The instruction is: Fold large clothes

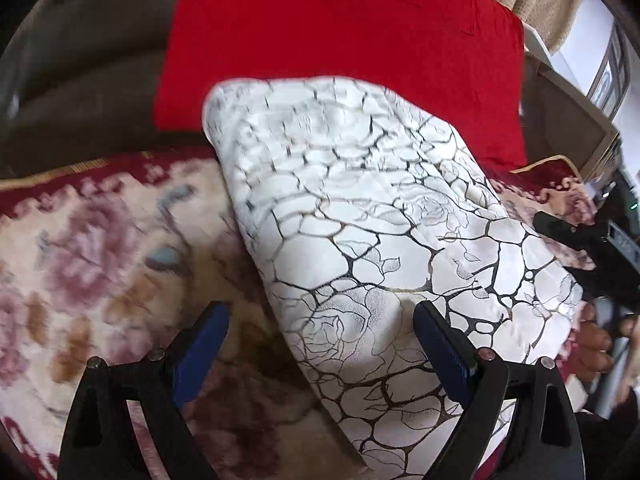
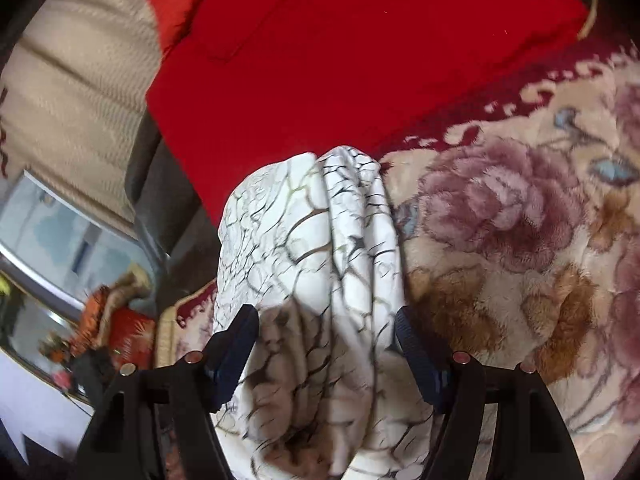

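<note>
1. In my left wrist view, the folded white cloth (image 1: 380, 232), veined with black and gold lines and faint roses, lay across the centre of the frame, running from upper left to lower right.
2. It rested on a plush floral blanket (image 1: 100, 248) that filled the left and lower left of that frame.
3. A red cloth (image 1: 340, 28) was spread flat in the upper middle of the frame, and the white cloth's far end overlapped it.
4. My left gripper (image 1: 320, 320) stood released, its blue-padded fingers (image 1: 440, 352) spread wide; the right one lay over the near edge of the white cloth, the left one over the blanket, and nothing was pinched between them.
5. At the right edge of that frame I saw part of my right gripper (image 1: 592, 244), beside the cloth's right end, with my hand (image 1: 596, 344) just below it.
6. In my right wrist view, the white cloth (image 2: 320, 248) showed end-on in the centre, its stacked folds bunched into ridges.
7. My right gripper (image 2: 324, 328) straddled that bundle, its jaws wide; the picture was blurred, so I could not tell whether the pads pressed the folds.
8. There the blanket (image 2: 520, 220) filled the right side, and the red cloth (image 2: 360, 48) the top.
</note>
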The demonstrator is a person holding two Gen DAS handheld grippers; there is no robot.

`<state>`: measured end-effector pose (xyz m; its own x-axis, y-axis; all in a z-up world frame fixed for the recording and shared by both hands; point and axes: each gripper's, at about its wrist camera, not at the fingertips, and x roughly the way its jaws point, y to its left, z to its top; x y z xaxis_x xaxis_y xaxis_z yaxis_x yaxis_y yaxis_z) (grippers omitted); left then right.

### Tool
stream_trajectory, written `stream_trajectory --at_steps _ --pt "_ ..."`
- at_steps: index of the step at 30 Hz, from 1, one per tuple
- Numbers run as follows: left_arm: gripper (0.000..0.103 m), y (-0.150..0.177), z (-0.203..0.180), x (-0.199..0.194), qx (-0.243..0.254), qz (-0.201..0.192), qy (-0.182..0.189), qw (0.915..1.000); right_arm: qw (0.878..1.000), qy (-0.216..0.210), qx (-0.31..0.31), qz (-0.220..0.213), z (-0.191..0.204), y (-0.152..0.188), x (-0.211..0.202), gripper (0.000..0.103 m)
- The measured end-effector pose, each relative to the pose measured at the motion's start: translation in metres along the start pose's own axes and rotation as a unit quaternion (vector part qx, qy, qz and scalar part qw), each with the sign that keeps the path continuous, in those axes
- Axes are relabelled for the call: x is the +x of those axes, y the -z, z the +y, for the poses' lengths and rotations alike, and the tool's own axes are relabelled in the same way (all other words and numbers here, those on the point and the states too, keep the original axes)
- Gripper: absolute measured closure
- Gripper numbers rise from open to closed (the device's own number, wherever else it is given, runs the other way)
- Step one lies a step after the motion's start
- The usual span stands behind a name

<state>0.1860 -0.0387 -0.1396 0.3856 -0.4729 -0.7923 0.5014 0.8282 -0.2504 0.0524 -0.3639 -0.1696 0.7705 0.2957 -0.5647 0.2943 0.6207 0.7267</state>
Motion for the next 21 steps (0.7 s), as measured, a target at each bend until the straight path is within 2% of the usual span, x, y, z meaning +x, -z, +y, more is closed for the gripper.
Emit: stream_trajectory --at_steps 2,5,8,14,17,21 --pt "0.009 -0.003 0.006 0.007 -0.016 0.015 0.037 0.9991 1.0 -0.014 0.016 0.018 -0.007 -0.002 0.007 0.026" --pt "0.009 -0.005 0.011 0.017 -0.033 0.035 0.074 0.9961 0.999 -0.016 0.028 0.038 -0.014 -0.004 0.018 0.026" --pt "0.008 -0.007 0.013 0.029 -0.057 0.058 0.117 0.9898 0.998 -0.031 0.029 0.051 -0.015 -0.005 0.027 0.023" --pt "0.003 -0.009 0.013 0.035 -0.077 0.06 0.138 0.9856 0.995 -0.067 -0.005 0.077 -0.003 -0.007 0.047 0.022" --pt "0.004 -0.011 0.012 0.034 -0.091 0.055 0.143 0.984 0.994 -0.073 -0.018 0.08 0.003 -0.001 0.053 0.022" --pt "0.004 -0.011 0.011 0.034 -0.114 0.039 0.155 0.9804 0.994 -0.06 -0.038 0.078 0.013 0.008 0.064 0.024"
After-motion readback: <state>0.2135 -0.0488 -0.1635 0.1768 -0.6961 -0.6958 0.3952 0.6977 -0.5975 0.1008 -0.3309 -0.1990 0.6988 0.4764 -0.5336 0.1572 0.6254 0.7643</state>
